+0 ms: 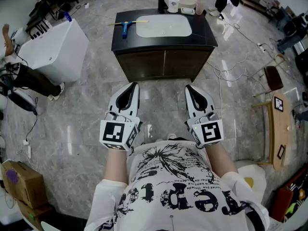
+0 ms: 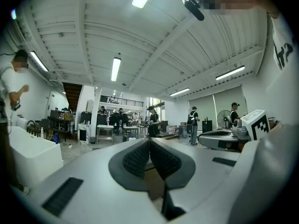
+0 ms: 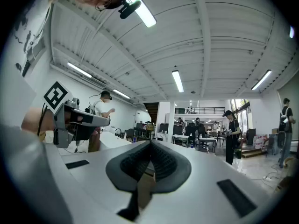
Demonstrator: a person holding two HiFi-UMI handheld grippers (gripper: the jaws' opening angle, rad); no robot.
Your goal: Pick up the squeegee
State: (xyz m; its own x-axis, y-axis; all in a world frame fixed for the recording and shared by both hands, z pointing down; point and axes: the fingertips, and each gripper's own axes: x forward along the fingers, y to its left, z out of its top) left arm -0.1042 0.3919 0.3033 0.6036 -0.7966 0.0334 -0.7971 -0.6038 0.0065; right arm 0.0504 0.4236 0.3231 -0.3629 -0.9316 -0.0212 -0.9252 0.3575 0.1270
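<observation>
Closest, the left gripper (image 1: 130,86) and the right gripper (image 1: 191,88) are held level, side by side, over the grey marble floor (image 1: 82,119), each with its jaws pressed together on nothing. Beyond them stands a dark vanity cabinet (image 1: 163,64) with a white basin (image 1: 163,26) sunk in its black counter. The squeegee (image 1: 125,29), blue-handled with a yellow blade, lies near the counter's left edge, just beside the basin and well apart from both grippers. Bottles (image 1: 173,4) stand at the counter's back edge, their labels too small to read. A white bathtub (image 1: 53,49) sits further left.
</observation>
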